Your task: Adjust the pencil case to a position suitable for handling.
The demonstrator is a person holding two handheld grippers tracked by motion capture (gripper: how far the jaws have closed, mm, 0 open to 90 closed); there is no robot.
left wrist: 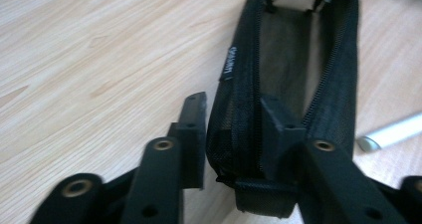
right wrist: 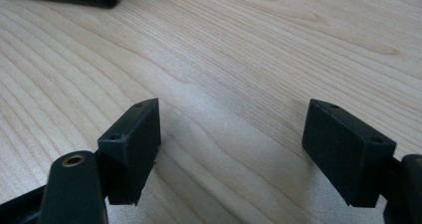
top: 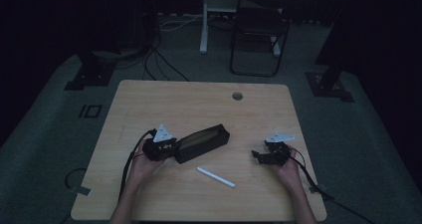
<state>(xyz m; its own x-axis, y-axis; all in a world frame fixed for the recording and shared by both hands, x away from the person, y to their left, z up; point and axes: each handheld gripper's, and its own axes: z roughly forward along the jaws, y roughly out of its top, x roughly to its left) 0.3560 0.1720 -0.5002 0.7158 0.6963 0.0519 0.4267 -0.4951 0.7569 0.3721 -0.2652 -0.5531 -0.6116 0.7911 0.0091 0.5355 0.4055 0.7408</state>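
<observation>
One pouch, one pen and two tongs lie on the tabletop. The left gripper view shows the pouch unzipped, one wall between the partly open left tongs, unpinched. Its long axis runs from the left tongs toward the far right. The right tongs gape wide, empty.

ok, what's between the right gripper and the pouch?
In the high view, the white pen lies on the table below the gap between right gripper and pouch; the direct stretch is bare wood.
</observation>
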